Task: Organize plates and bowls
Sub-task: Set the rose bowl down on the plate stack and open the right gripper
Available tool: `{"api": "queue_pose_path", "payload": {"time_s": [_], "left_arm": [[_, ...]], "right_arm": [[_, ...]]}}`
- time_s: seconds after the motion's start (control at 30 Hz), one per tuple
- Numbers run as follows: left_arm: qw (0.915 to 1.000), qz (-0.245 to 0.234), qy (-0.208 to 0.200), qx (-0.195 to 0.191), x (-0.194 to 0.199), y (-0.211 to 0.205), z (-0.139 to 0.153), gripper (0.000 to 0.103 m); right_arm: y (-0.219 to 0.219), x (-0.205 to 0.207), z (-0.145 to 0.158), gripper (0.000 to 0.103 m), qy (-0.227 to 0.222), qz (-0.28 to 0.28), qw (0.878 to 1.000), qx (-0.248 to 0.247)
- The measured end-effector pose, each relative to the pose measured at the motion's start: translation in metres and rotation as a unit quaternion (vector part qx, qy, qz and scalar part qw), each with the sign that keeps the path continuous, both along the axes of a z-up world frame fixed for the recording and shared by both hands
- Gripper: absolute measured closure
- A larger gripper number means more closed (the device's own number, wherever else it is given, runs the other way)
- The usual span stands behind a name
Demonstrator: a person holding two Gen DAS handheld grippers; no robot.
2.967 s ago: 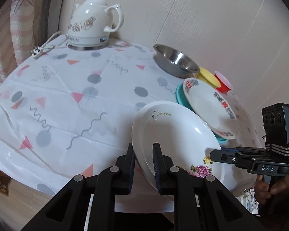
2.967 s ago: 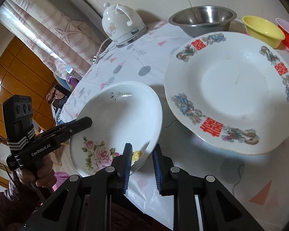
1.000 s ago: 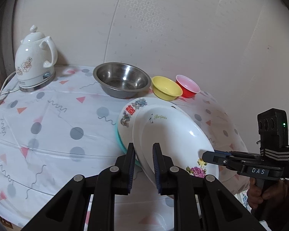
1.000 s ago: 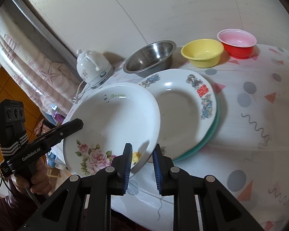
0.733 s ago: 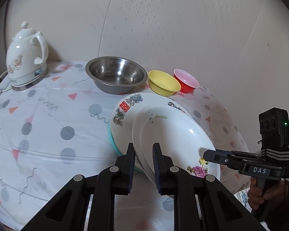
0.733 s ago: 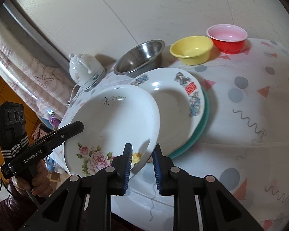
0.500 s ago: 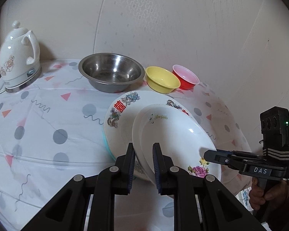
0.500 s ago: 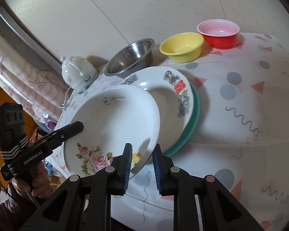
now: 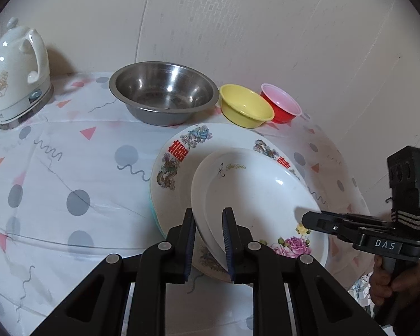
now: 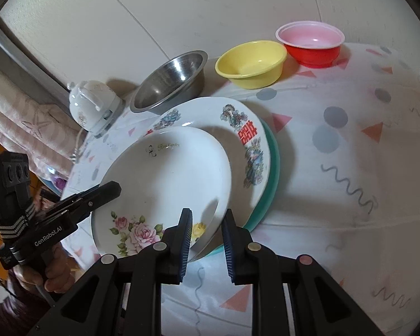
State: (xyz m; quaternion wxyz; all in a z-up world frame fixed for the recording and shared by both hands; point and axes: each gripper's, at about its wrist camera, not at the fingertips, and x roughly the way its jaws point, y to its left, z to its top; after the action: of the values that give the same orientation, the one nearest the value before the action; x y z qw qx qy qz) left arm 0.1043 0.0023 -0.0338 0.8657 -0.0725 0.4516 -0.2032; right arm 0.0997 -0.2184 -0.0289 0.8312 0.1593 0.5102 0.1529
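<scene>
A white plate with pink roses (image 9: 252, 193) hangs tilted just above a patterned plate with red characters (image 9: 179, 156), which lies on a teal plate (image 9: 154, 215). My left gripper (image 9: 208, 238) is shut on the rose plate's near rim. My right gripper (image 10: 207, 238) is shut on the rim of the same rose plate (image 10: 168, 182) at its other side. Each gripper shows in the other's view: the right gripper (image 9: 308, 219) and the left gripper (image 10: 112, 189). Whether the rose plate touches the patterned plate (image 10: 238, 128) I cannot tell.
Behind the stack, along the wall, stand a steel bowl (image 9: 162, 92), a yellow bowl (image 9: 245, 106) and a red bowl (image 9: 281, 106). A white kettle (image 9: 14, 67) stands at the far left. The patterned tablecloth (image 9: 70, 168) falls away at the near edge.
Both grippers have carried the rose plate from the table's near edge in over the patterned plate and lower. Their grip on its rim is unchanged.
</scene>
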Motion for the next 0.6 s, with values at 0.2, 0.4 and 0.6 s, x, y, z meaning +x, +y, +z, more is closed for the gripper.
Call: {"api": "queue_pose_path", "payload": {"time_s": [0.2, 0.4, 0.6], "left_arm": [[1.0000, 0.000, 0.007, -0.001, 0.003, 0.001, -0.005, 0.083], [0.9998, 0.014, 0.013, 0.007, 0.010, 0.003, -0.009, 0.084], [0.9997, 0.015, 0.015, 0.012, 0.015, 0.002, -0.015, 0.084]], "right_arm": [[0.005, 0.009, 0.001, 0.082, 0.001, 0.002, 0.999, -0.035], [0.019, 0.014, 0.001, 0.082, -0.006, 0.011, 0.997, -0.080], [0.023, 0.019, 0.000, 0.082, -0.015, 0.011, 0.994, -0.104]]}}
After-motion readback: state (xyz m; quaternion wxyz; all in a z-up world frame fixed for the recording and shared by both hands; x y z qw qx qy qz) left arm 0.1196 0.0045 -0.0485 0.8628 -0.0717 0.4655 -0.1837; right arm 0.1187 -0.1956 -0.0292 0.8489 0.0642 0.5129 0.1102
